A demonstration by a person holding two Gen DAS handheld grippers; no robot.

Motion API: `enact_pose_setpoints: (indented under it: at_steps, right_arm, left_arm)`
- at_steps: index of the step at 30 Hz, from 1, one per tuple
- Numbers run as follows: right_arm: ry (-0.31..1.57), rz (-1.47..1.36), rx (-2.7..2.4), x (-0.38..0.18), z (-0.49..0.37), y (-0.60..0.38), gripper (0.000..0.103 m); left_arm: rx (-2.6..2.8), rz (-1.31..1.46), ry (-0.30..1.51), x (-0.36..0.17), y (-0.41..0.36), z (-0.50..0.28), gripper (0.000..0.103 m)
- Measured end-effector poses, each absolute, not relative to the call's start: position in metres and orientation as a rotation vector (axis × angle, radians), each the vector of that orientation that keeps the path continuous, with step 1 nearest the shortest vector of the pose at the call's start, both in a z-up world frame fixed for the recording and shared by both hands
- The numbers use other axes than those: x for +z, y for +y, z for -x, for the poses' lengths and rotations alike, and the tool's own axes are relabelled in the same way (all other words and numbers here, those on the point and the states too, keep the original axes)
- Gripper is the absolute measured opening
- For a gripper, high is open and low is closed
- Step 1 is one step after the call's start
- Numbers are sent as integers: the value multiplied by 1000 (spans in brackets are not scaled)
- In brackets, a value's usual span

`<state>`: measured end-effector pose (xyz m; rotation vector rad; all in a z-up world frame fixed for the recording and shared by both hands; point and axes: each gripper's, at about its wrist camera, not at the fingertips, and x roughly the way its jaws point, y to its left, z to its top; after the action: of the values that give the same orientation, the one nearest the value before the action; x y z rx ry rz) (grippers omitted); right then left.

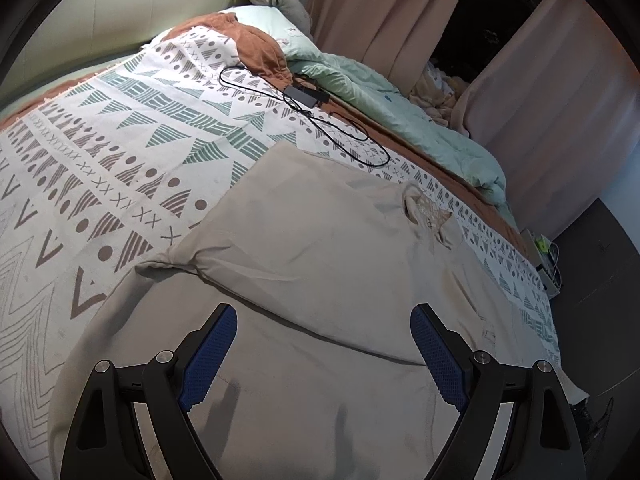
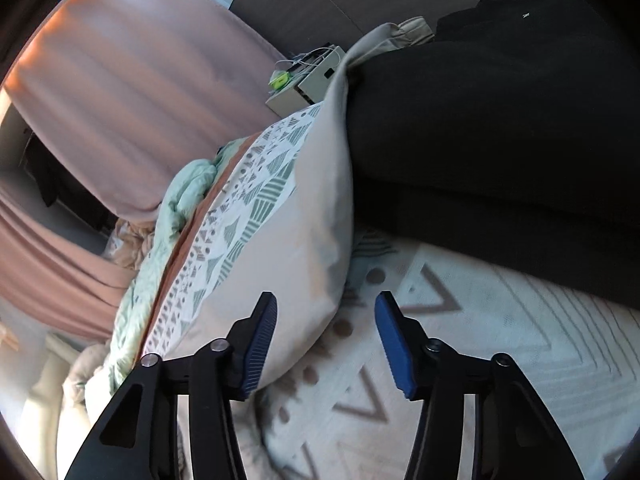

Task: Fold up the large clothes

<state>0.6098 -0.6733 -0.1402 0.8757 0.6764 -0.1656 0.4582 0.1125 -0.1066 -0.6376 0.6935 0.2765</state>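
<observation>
Left hand-held gripper (image 1: pixel 324 320) is angled down over the bed, fingers spread wide, nothing between the blue ribbed pads (image 1: pixel 212 356), just hovering above the cloth. Right hand-held gripper (image 2: pixel 326 312) also tilts downward and looks rolled to one side, since the whole room sits slanted in its view. Its fingers are partly apart and no pad is pressing on anything; the rounded edge of the garment sits just in front of its left-hand pad (image 2: pixel 260 344) but I can't tell if it touches

The thing being folded is a big beige garment (image 1: pixel 304 248), spread flat on the bed and taking up most of the near part of it. There's a folded-over flap with a long crease running across, a bunched twist at one corner, and a neck opening with a lighter patterned lining showing. Fabric looks thin, smooth, softly wrinkled

Under it is a white bedspread (image 1: pixel 132 152) with teal and brown triangles, dots, crosses and zigzags, woven looking. A black cable (image 1: pixel 340 136) loops across it from a small dark charger brick (image 1: pixel 306 94). Along the far edge there's a rumpled mint green quilt (image 1: pixel 400 108), and pink curtains (image 1: pixel 540 92) behind. In the right view a person's dark clothing (image 2: pixel 500 120) fills the upper right
</observation>
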Motion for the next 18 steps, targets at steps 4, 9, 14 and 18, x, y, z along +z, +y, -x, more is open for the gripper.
enact_pose_setpoints:
  at_steps: [4,9,14,18]
  right_arm:
    - [642,-867,-157,-147,-623,-680,44]
    - [629,-859,-139,-154,-635,-682,21]
    - [579,-862,-42,-136,-634,-673,6]
    - [519,-817,52,-101,-631,-651,5]
  left_arm:
    - [270,585,677,-102,102,-459,89]
    - [258,581,685,-103,98,-462,89]
    - [261,625,667,-102,103,-460,89]
    - [264,631,651,-97,104,-457,89]
